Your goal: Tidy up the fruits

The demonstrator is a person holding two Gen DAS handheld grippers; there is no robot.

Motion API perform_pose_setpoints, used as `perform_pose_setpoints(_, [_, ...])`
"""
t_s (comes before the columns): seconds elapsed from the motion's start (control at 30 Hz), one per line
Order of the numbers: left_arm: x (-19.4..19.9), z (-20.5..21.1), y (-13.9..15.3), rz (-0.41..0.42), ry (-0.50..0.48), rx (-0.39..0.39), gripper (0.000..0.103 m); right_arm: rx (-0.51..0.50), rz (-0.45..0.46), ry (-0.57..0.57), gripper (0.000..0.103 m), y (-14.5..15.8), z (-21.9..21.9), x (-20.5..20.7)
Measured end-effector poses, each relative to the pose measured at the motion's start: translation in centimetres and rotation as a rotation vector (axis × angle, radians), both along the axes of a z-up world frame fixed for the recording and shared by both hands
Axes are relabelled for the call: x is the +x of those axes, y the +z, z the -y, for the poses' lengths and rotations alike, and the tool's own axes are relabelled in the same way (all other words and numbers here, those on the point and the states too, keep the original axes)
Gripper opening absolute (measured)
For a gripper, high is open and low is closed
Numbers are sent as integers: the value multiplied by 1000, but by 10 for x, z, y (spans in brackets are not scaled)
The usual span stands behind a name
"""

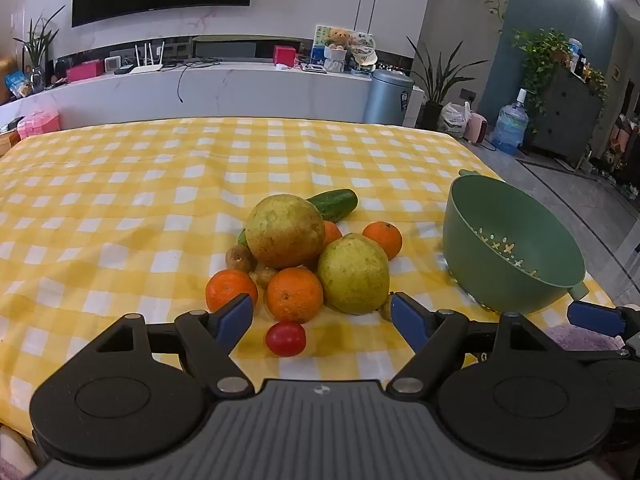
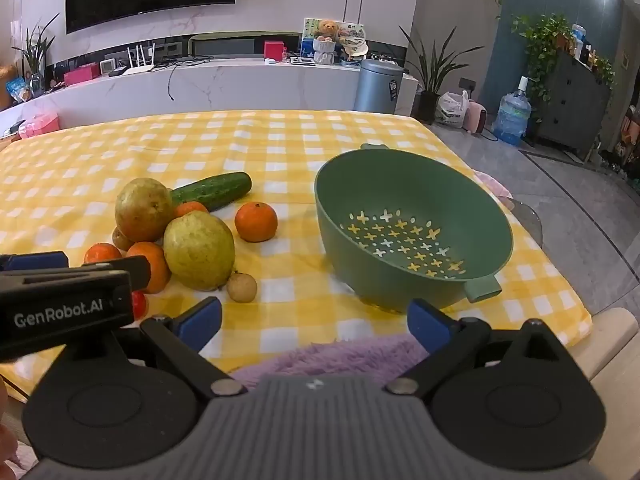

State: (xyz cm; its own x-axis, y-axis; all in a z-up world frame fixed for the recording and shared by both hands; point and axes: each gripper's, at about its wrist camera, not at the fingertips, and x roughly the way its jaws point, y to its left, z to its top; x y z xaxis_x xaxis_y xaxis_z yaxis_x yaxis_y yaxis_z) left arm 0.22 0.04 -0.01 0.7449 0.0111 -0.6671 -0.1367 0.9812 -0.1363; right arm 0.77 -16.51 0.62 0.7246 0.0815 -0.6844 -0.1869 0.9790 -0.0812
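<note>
A fruit pile sits mid-table: two yellow-green pears (image 1: 285,230) (image 1: 354,274), several oranges (image 1: 295,294), a cucumber (image 1: 334,204), small brown fruits (image 1: 239,258) and a red tomato (image 1: 285,338). An empty green colander bowl (image 1: 516,248) stands to the right, also in the right wrist view (image 2: 412,224). My left gripper (image 1: 322,320) is open just before the tomato and front orange. My right gripper (image 2: 314,322) is open and empty near the table's front edge, before the bowl. The pile also shows in the right wrist view (image 2: 198,250).
A yellow checked cloth (image 1: 120,200) covers the table. A purple fluffy fabric (image 2: 340,354) lies at the front edge under my right gripper. The table's right edge drops to the floor (image 2: 580,208). A white counter (image 1: 224,88) stands behind.
</note>
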Motion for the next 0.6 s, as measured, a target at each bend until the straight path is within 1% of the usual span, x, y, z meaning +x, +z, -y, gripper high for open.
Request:
perform_pose_setpoints(0.23, [11,0,0,-12,11,8,92,-3,0,7,96,0,-1,-1])
perform_pose_setpoints(0.27, [4,-2,-5,-8,-6,-8,92,-2,-1,7,96,0,-1,-1])
perform_pose_setpoints(0.3, [0,-2,-4,-3,-6,-7,92,0,-1,7,96,0,0,-1])
perform_pose_setpoints(0.33, [0,-2,-4,-2,-6,-9,92,-5,2,3,96,-1,4,-2])
perform_pose_setpoints(0.37, [1,-3,-5,-2,-6,-11,92,-18,0,5,96,0,-2,-1])
perform_pose_setpoints(0.57, [0,0,-4,-2,-2,-12,92,-14,2,7,96,0,2,-1])
perform_pose_setpoints(0.6, [0,0,-4,-2,-1,-12,92,-21,3,3,96,-1,-2,-1])
